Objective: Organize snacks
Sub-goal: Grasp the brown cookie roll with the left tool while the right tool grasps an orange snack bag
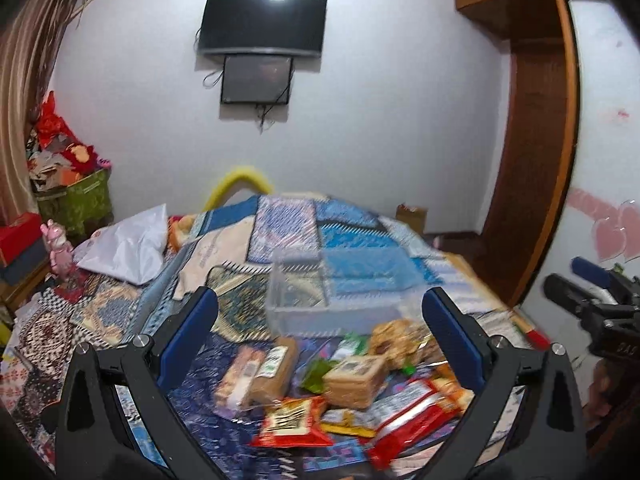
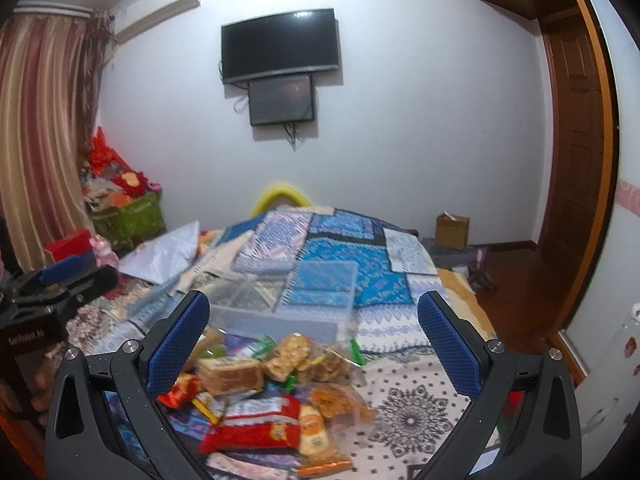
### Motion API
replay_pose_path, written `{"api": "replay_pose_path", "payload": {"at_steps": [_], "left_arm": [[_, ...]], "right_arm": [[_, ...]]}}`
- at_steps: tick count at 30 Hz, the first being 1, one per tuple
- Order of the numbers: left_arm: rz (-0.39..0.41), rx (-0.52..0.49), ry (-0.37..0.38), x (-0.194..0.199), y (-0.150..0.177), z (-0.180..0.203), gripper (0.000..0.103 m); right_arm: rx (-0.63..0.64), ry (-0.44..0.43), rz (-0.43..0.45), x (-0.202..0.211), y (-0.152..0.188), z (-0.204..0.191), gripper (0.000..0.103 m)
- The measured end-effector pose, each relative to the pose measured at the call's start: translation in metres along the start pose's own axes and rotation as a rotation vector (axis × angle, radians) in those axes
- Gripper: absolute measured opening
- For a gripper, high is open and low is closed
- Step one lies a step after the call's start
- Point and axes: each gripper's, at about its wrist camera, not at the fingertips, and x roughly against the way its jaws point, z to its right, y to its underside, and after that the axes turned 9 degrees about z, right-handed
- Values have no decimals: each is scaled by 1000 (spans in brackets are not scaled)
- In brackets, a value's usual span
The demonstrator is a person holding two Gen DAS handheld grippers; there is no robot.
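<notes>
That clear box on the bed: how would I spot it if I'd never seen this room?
Find the bed with the blue patchwork cover, below the wall TV. On it lies a heap of snacks; the clear box sits just beyond that heap, toward the TV. It is the only see-through thing there, with the cover's pattern showing through its walls and nothing visible inside.

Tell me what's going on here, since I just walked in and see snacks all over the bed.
A person holds a gripper in each hand above a pile of snack packets on the patterned bedspread. The left gripper and right gripper are both open and hold nothing. A clear plastic box sits just behind the pile, seemingly empty.
</notes>
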Motion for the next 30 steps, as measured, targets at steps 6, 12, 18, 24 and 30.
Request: {"api": "replay_pose_path", "payload": {"at_steps": [6,12,18,24,30], "left_arm": [[-107,-2,-39,-31,31,-22,103],[-233,12,-69,-60,63,-39,96],[-325,50,-85,-87,84,-57,82],[-388,54,-33,-111,94,-59,61],[-460,39,7,-137,105,-56,50]], "right_arm": [[-12,32,-117,-25,25,20,103],[-44,25,-229,-45,48,36,103],[-83,34,-328,-64,68,48,103],[-144,5,-373,-77,80,57,103],[-148,-65,-420,-89,89,53,95]]}}
